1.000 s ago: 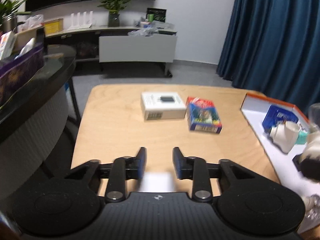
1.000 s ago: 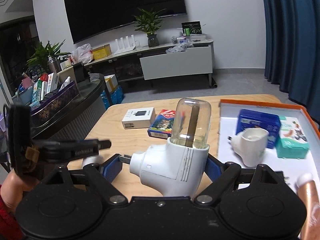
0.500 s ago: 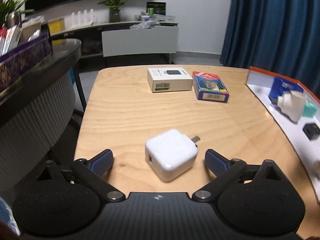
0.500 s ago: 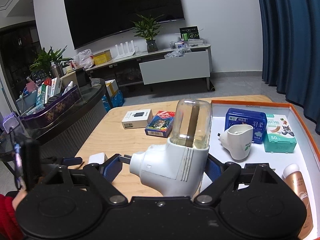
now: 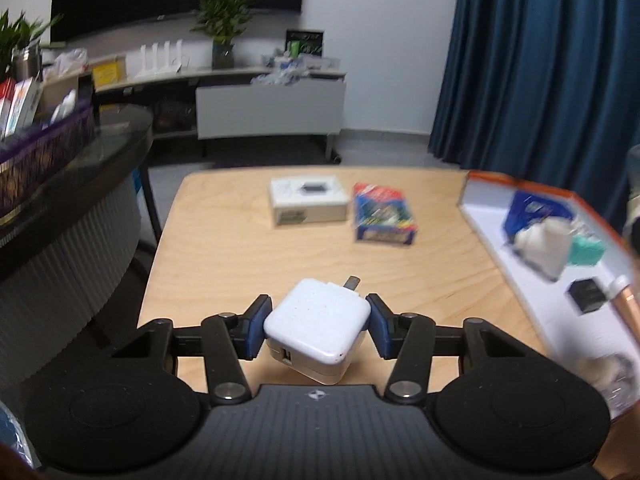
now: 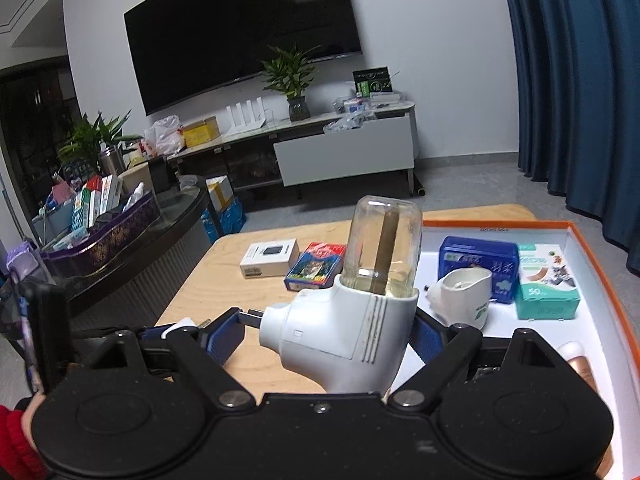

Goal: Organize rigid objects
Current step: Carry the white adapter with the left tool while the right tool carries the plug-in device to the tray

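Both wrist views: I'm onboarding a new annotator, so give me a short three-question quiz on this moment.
1. True or false: the left gripper is closed on the white charger.
2. What does the right gripper hold? A) blue box B) plug-in vaporizer with a glass bottle C) card pack
3. Fill in: the white box and the colourful card pack lie on the wooden ____.

Key:
1. True; its pads press both sides of the charger.
2. B, the plug-in vaporizer.
3. Table, outside the orange-rimmed tray.
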